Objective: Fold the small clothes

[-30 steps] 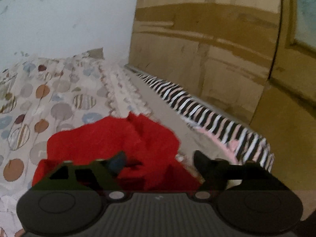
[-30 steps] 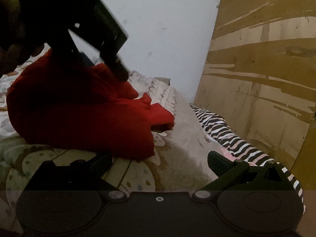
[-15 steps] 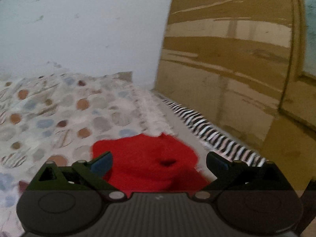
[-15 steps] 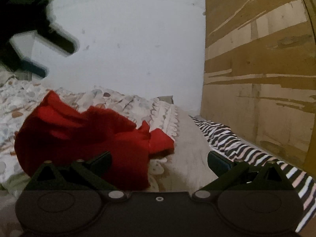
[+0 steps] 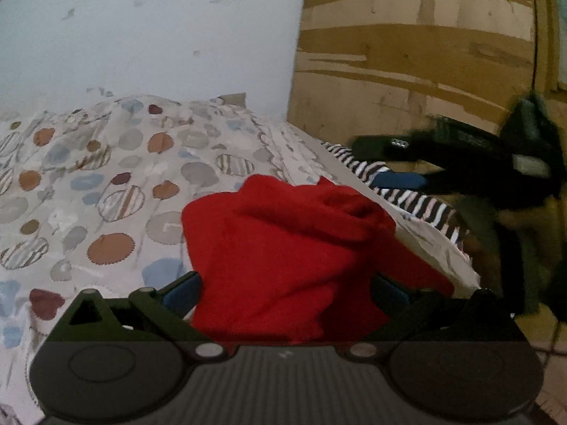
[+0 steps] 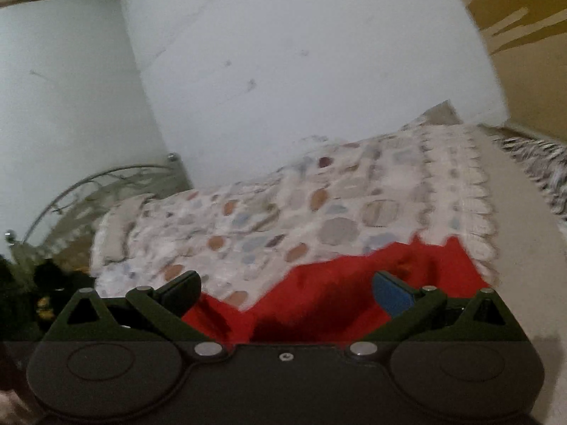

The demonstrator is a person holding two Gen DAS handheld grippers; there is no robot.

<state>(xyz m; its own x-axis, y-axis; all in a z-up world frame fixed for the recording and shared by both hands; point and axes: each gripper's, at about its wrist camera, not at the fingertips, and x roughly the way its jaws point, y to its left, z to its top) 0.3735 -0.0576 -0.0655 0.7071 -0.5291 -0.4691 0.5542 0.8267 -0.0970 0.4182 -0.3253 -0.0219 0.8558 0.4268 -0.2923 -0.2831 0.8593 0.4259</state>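
Observation:
A crumpled red garment [image 5: 283, 244] lies in a heap on the patterned bedspread [image 5: 92, 191]. My left gripper [image 5: 285, 288] is open, its jaws wide on either side of the heap's near edge. The right gripper also shows in the left wrist view [image 5: 389, 163], open, above and right of the garment. In the right wrist view my right gripper [image 6: 285, 288] is open over the red garment [image 6: 340, 290], which lies low between its fingers. Neither gripper holds cloth.
A zebra-striped cloth [image 5: 411, 198] runs along the bed's right edge beside a brown wooden board [image 5: 418, 56]. A white wall [image 5: 149, 28] stands behind. A metal bed frame [image 6: 92, 184] curves at the far left in the right wrist view.
My left gripper let go of the red garment, opened and pulled back. My right gripper swung up and left over the garment, and now looks across the bed.

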